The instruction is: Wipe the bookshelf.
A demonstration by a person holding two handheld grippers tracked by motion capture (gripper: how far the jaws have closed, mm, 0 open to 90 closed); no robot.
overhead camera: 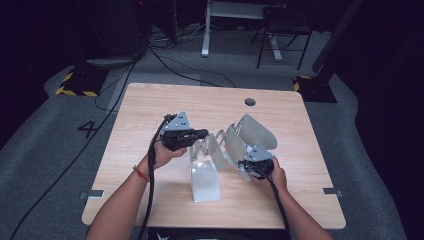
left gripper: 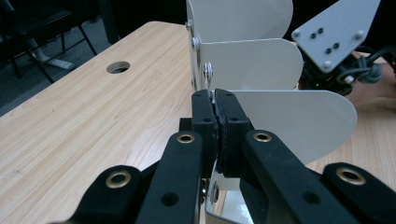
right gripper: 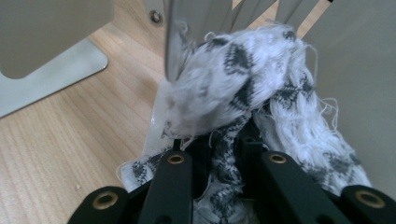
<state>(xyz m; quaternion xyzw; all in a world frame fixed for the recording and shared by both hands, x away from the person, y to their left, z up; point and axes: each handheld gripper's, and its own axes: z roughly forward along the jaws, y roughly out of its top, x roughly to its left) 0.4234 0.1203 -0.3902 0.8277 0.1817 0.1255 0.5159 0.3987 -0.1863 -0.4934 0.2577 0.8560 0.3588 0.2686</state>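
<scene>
Cloth, white with black pattern and frayed, sits bunched at the right gripper, whose jaws are clamped on it; it presses against a divider edge of the rack, a white metal folding file rack at mid-table. Left gripper has its jaws together on the rack's thin front edge near a rivet, steadying it. Right gripper works at the rack's near right side. Risk: loose threads snagging on divider edges or rivets. Hard wiping could fold the accordion linkage or slide the rack if the left pinch slips.
</scene>
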